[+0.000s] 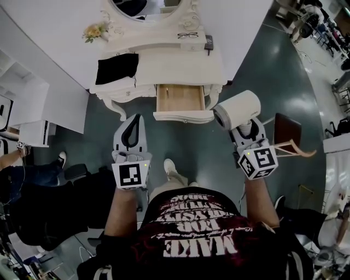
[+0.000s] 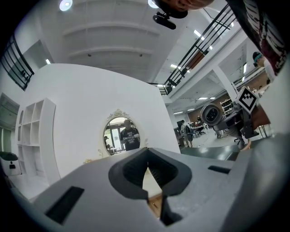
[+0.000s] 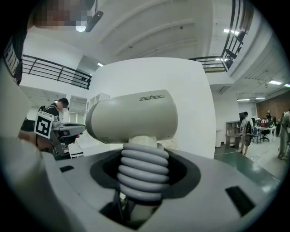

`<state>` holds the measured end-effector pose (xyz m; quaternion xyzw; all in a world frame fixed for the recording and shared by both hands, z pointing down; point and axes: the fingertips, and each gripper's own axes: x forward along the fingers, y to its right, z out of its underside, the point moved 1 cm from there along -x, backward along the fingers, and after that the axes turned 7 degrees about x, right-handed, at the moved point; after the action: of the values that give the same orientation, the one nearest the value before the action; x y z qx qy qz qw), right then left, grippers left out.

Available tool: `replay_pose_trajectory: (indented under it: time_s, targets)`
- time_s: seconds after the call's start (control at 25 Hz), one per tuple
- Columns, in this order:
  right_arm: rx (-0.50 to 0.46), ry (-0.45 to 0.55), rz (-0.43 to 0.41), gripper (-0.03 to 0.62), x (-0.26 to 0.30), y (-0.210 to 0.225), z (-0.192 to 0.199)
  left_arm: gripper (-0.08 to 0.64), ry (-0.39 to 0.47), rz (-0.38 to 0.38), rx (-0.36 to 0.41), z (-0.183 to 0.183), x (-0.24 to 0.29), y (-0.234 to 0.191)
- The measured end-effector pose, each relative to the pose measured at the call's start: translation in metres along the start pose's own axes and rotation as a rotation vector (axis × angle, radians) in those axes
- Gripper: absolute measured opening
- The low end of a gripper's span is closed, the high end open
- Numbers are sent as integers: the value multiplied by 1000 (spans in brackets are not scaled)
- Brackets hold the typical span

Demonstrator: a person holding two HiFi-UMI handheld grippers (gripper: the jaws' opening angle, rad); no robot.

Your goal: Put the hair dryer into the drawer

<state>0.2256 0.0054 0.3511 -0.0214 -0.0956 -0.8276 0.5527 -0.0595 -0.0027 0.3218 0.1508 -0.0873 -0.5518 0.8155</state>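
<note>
A cream hair dryer (image 1: 237, 109) with a ribbed grey handle is in my right gripper (image 1: 246, 129), which is shut on that handle. In the right gripper view the hair dryer (image 3: 133, 115) stands upright, its barrel pointing left, and the right gripper (image 3: 139, 174) clasps the grey coils. The wooden drawer (image 1: 183, 115) of the white vanity table (image 1: 180, 65) stands pulled out, and nothing shows inside it. The dryer hangs just right of the drawer's front. My left gripper (image 1: 134, 117) is shut and empty, just left of the drawer. The left gripper (image 2: 147, 152) points level at the vanity.
On the vanity top lie a black cloth (image 1: 117, 67), glasses (image 1: 187, 35) and a small dark object (image 1: 209, 42), with flowers (image 1: 95, 31) by the mirror (image 1: 147, 8). A brown chair (image 1: 287, 134) stands at the right. A white shelf unit (image 1: 22, 104) and a person (image 1: 33, 180) are at the left.
</note>
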Motion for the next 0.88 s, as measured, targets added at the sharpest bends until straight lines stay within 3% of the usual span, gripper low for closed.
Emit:
replay_pose_trajectory:
  time_s: [0.88]
  targets:
    - [-3,-20,14,219,129,-14,-16,5,-5,71,-46,47,99,-79]
